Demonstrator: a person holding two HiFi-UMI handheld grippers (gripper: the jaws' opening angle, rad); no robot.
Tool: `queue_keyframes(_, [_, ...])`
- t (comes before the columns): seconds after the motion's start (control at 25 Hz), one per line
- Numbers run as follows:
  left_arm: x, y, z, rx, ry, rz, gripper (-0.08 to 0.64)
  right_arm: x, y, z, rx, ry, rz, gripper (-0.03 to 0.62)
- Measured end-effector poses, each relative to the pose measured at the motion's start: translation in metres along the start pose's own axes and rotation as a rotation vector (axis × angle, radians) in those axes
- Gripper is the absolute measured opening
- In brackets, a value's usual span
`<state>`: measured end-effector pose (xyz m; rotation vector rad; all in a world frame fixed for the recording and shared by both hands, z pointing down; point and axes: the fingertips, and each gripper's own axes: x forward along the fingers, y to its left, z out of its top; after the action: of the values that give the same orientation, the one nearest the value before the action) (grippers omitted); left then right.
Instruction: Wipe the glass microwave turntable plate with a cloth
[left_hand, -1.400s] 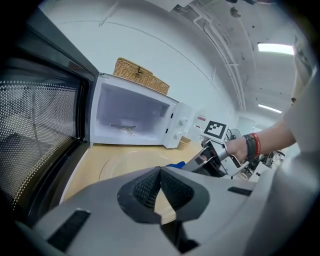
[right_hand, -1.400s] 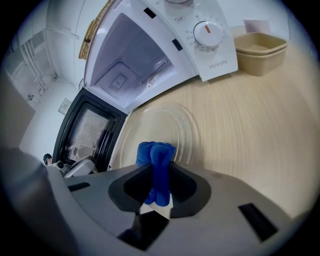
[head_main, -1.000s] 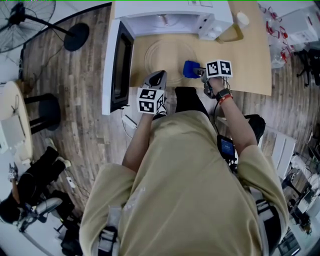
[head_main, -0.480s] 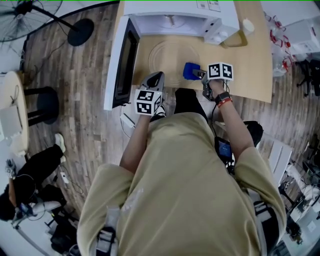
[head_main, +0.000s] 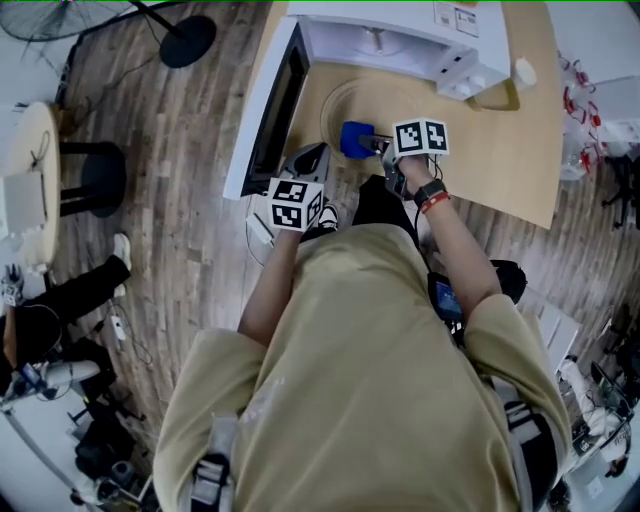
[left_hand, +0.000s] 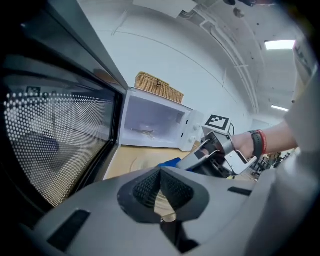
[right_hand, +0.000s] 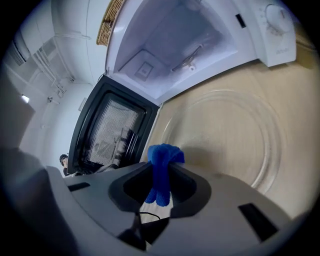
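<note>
The plate (head_main: 350, 105) (right_hand: 240, 130) is clear glass and lies flat on the bench (head_main: 500, 150), just in front of the microwave (head_main: 400, 40) (right_hand: 180, 40) (left_hand: 155, 122). The microwave's door (head_main: 275, 105) (right_hand: 107, 130) stands open to the left. A blue cloth (head_main: 355, 138) (right_hand: 162, 165) (left_hand: 167, 162) sits at the near edge of the plate. It is bunched and pinched between the jaws of the right gripper (head_main: 378, 145) (right_hand: 161, 185), with a fold of it sticking up above the jaw tips. Whether the cloth presses on the glass is hard to tell.

The left gripper (head_main: 312, 160) (left_hand: 160, 185) is to the left of the cloth, at the near edge of the bench beside the open door. Its jaws are closed together with nothing between them, and it is clear of the plate.

A wicker basket (left_hand: 159, 87) (right_hand: 112, 20) rests on top of the microwave. The microwave's cavity is lit and white inside.
</note>
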<state>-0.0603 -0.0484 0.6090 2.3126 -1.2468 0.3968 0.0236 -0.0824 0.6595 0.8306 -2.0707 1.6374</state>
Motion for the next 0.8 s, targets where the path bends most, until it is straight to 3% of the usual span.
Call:
queue_keyframes(0.24, [-0.014, 0.008, 0.003, -0.004, -0.019, 0.032, 0.02, 0.035, 0.024, -0.013, -0.042, 0.066, 0.039, 0.095])
queue_keyframes(0.48, [-0.017, 0.009, 0.003, -0.005, -0.018, 0.033, 0.02, 0.052, 0.008, -0.017, -0.103, 0.099, -0.061, 0.095])
queue_keyframes(0.8, [-0.009, 0.002, 0.002, 0.006, -0.009, 0.012, 0.02, 0.05, 0.002, -0.017, -0.127, 0.112, -0.088, 0.095])
